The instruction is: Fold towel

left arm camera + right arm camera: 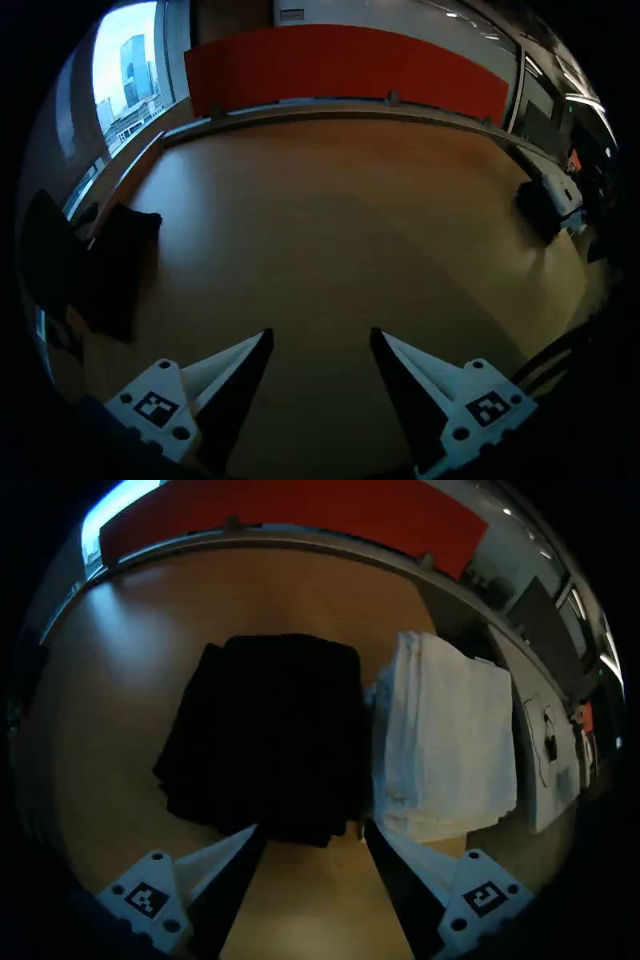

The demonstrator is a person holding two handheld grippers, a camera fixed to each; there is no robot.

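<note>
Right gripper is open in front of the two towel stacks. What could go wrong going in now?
1. The stack of black folded towels and the stack of white folded towels lie nearly touching. The open right gripper points near the gap and may snag both.
2. Each stack has many layers, so it may pinch several towels.
3. The black edges are hard to see in dim light.

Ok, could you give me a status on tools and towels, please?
Left tool open, over wooden table. Right tool open, facing black towel stack beside white towel stack. Nothing blocking.
</note>
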